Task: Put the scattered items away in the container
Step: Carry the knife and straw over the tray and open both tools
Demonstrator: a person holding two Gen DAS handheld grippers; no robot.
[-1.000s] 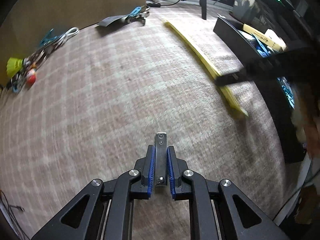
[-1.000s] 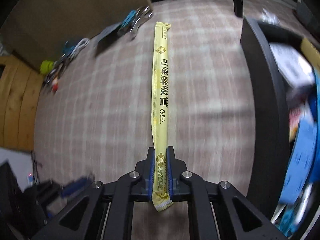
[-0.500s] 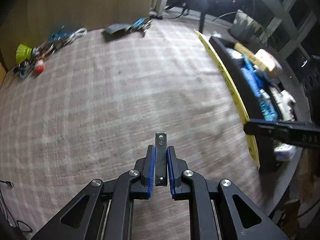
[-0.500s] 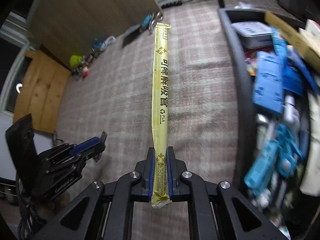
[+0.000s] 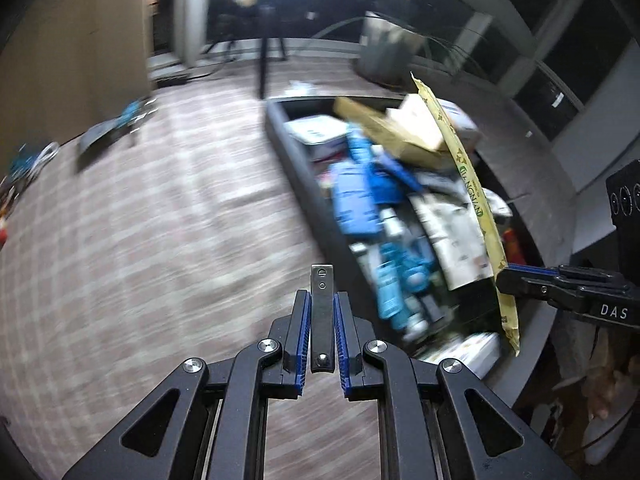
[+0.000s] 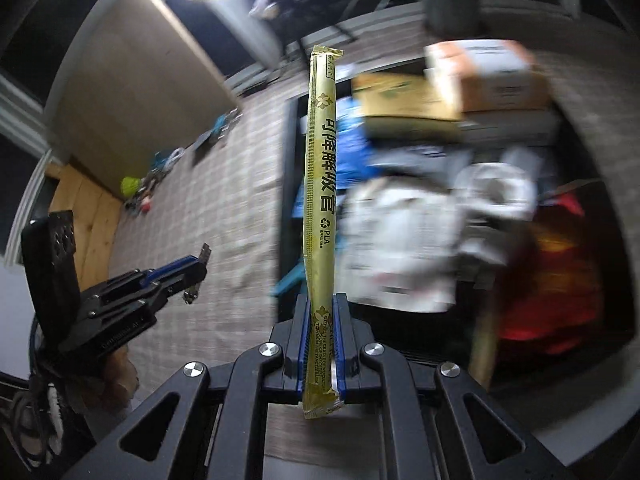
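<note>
Both hands loaded, carry phase of the tidy. Right gripper (image 6: 320, 344): jaws clamped on the lower end of a long yellow straw packet (image 6: 319, 184), which stands straight out ahead of the fingers, its free end over the near edge of the dark container (image 5: 296, 184). Left gripper (image 5: 322, 336): jaws clamped on a small flat metal strip (image 5: 322, 320), hovering over the checked carpet (image 5: 140, 240) just beside the container wall, not yet above the opening. Container already crowded: blue packages, white cartons, a tan box (image 6: 404, 96) on top, something red at the far right. How to finish well, as I judge it: bring the right hand further over the heap, tip the packet so its length runs along the bin, not across the rim, lower it close to the pile and only then let go, since a long light packet dropped across the wall could slide back out. The strip should go into a gap among the boxes. More scattered items (image 6: 148, 192) lie by the far wall. Legible writing: packet shows "PLA" under a recycling mark beside large Chinese characters; the left view reads "LANGNAN"; right gripper body bears "DAS"
</note>
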